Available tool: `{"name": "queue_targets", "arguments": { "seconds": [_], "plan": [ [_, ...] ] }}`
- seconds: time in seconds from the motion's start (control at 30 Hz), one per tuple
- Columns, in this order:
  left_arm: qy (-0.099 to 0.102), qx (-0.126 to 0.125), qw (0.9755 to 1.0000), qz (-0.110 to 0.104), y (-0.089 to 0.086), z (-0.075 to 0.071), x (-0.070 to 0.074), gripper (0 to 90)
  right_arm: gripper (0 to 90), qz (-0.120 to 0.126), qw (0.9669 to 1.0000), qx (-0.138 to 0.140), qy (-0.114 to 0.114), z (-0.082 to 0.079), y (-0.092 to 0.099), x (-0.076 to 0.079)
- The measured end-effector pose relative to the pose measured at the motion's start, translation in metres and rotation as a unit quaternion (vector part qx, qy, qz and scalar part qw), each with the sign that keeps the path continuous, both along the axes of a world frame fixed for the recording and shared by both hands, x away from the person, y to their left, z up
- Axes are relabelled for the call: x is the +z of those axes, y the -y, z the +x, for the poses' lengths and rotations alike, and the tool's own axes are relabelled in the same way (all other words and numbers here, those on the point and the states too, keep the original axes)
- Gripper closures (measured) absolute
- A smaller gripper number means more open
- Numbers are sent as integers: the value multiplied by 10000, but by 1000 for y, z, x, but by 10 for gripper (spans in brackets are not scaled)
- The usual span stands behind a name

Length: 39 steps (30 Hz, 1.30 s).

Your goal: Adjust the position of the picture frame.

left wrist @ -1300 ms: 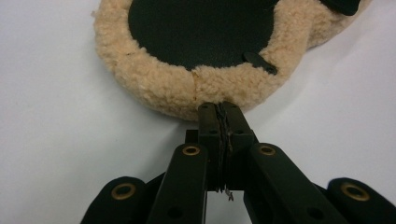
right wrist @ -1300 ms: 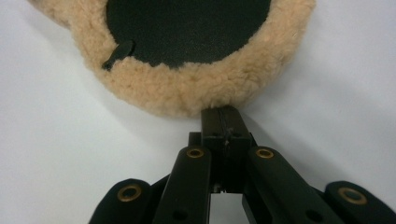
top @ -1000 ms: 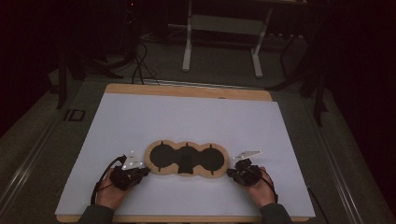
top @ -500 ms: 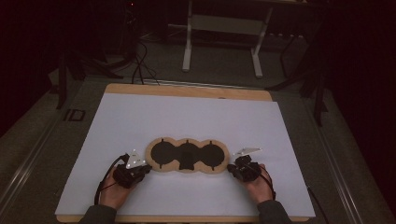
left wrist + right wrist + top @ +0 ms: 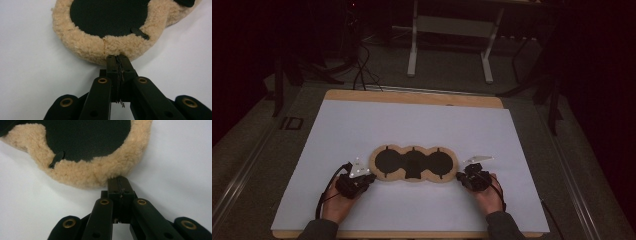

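Fleece-edged pad (image 5: 414, 164) lies flat, mid-sheet. Left gripper (image 5: 117, 58) and right gripper (image 5: 119, 179) are pressed together at its opposite ends, maybe nipping only fluff. Risk: pile slips out on lift, pad sags or drops.

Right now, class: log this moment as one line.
left claw: shut, at fleece pad edge | right claw: shut, at opposite edge | pad flat on white sheet

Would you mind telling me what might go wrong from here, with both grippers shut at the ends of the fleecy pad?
1. The left gripper meets only the tan fleece rim of the pad; its shut fingers may pinch mere fluff and slip.
2. The right gripper sits at the rim's very edge and could miss it.
3. Uneven pulling might drag the white sheet.
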<state>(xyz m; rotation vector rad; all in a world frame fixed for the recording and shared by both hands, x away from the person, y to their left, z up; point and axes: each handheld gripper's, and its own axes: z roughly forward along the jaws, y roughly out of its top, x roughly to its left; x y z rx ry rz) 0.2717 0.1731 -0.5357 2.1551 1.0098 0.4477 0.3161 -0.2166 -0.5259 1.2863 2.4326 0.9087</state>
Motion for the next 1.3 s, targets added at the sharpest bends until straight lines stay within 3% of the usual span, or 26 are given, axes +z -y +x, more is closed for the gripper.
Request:
{"name": "queue_targets", "arguments": {
  "seconds": [0.13, 0.43, 0.63, 0.73, 0.8, 0.83, 0.87, 1.0, 1.17, 1.3],
  "plan": [
    [-122, 31, 9998, -170, -1, 4, -1, 891, 900, 4, 10000, 0, -13, 3, 1, 0],
    [-270, -74, 9996, -52, 0, 9, 3, 892, 900, -3, 10000, -83, 15, 8, 0, 0],
    [-160, 37, 9998, -129, 0, 8, 0, 885, 900, 32, 10000, -73, 34, 5, 0, -1],
    [-159, 84, 9998, -110, -1, 9, 0, 885, 900, 29, 10000, -61, 38, 5, 0, -1],
    [-101, 121, 9999, 14, 0, 8, 0, 847, 876, 83, 9999, -73, 30, 0, 0, 0],
    [-72, 127, 9999, 66, 0, 7, 1, 833, 859, 135, 9999, -56, 55, -3, 0, 1],
    [-46, 140, 9999, 68, 0, 5, 2, 821, 845, 10, 9997, 3, 240, -10, 1, 6],
    [91, 219, 9997, -7, 0, -2, 6, 788, 824, 124, 9992, 12, 372, -15, 6, 10],
    [220, 198, 9996, -45, 3, -7, 9, 732, 801, 228, 9989, -158, 383, -15, 14, 8],
    [164, 164, 9997, -31, 5, -6, 8, 707, 777, 246, 9987, -187, 406, -15, 16, 7]
  ]
}}
